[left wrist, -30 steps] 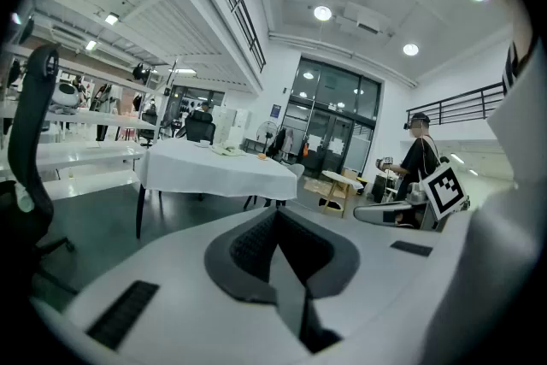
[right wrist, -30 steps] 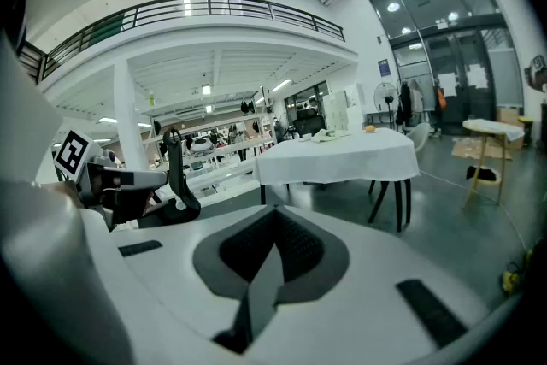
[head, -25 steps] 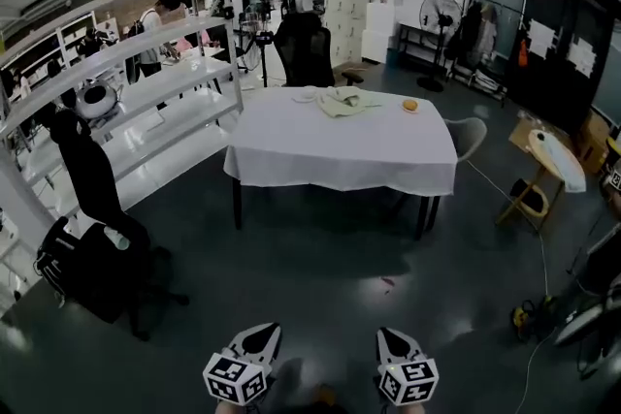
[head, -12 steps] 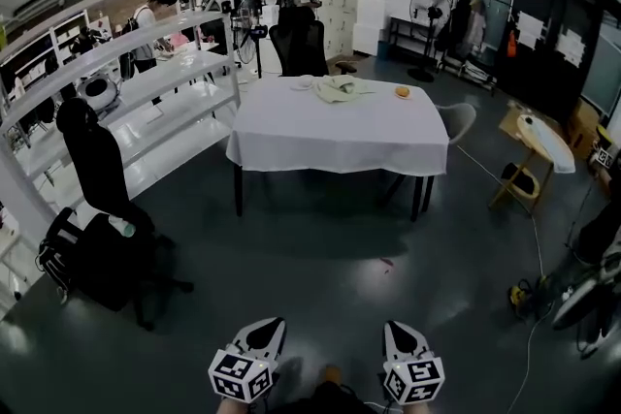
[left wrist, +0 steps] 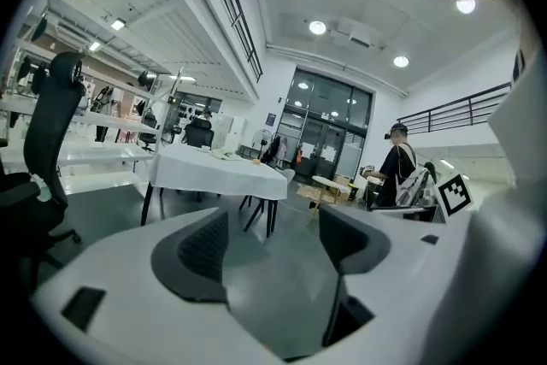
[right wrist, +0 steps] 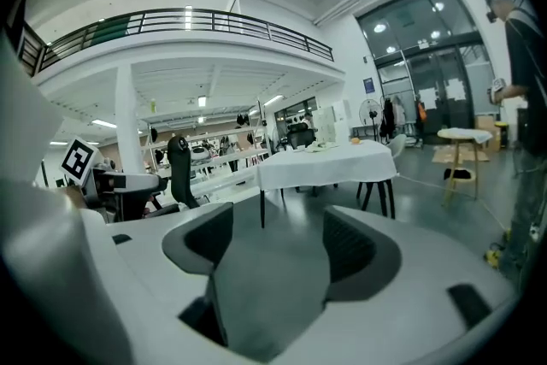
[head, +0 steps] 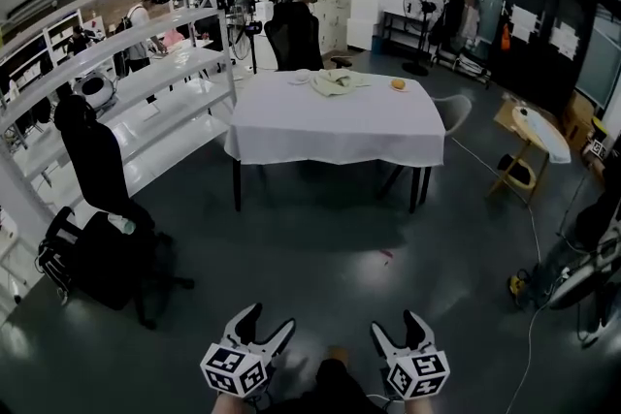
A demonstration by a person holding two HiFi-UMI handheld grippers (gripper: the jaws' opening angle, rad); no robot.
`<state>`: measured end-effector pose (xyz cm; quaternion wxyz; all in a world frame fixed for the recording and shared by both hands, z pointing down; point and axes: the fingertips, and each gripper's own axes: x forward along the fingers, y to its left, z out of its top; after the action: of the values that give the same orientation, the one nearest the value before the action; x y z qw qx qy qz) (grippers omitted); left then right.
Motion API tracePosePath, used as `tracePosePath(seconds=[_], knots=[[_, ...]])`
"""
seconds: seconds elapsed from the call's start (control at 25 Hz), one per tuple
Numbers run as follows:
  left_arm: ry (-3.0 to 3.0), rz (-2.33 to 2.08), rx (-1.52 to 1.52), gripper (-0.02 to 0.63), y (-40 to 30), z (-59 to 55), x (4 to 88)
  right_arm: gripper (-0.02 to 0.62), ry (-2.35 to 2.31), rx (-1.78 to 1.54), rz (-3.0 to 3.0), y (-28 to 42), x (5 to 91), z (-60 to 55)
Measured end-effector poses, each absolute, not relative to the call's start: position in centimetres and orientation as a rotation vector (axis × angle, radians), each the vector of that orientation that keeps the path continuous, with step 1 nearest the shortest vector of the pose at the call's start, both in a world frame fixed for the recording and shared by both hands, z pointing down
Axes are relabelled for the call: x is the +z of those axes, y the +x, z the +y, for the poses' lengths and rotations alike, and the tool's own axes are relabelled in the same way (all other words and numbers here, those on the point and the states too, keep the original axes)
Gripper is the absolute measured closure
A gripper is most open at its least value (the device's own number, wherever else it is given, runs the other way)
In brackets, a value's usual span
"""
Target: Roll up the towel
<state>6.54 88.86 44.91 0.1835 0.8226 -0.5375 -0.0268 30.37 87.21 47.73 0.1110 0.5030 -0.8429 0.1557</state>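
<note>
Presently, towel [head: 338,82]: lying crumpled in a pale heap at the far side of the tabletop, across the room from the head camera
Table [head: 237,194]: standing on dark legs in the middle of the room, bearing the towel
Tablecloth [head: 335,131]: white, covering the top and hanging down on every side that is showing
Small orange thing [head: 398,84]: sitting on the cloth just to the right of the towel, too small to identify
Black office chair [head: 291,39]: standing behind the table's far edge
White shelving [head: 155,82]: running along the left of the table
Left gripper [head: 272,320]: hovering low over the dark floor [head: 320,238], well apart from the towel and pointing toward the table; its jaws have just been opening and are standing wide apart, with nothing between the dark pads [left wrist: 205,245]
Right gripper [head: 396,325]: hovering just beside the left one, also facing the table; its jaws have just been opening too and are gaping wide, holding nothing
</note>
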Motion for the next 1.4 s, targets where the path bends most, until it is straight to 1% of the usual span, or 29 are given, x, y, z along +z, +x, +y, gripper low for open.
tracePosePath(seconds=[0.28, 0.52, 1.0, 1.4], knots=[[2.328, -1.534, -0.035, 0.261, 5.7, 86.0, 45.6, 0.262, 1.453, 0.442, -2.491, 29.1, 47.8, 83.5], [2.317, -1.556, -0.038, 0.261, 4.9, 80.1, 45.7, 0.261, 1.395, 0.408, -2.514, 27.9, 47.4, 77.0], [2.273, -1.593, -0.124, 0.261, 6.6, 69.4, 44.9, 0.262, 1.405, 0.385, -2.533, 30.7, 45.8, 64.8], [2.261, -1.618, -0.13, 0.261, 7.0, 64.1, 45.5, 0.264, 1.381, 0.395, -2.53, 31.0, 47.2, 59.2]])
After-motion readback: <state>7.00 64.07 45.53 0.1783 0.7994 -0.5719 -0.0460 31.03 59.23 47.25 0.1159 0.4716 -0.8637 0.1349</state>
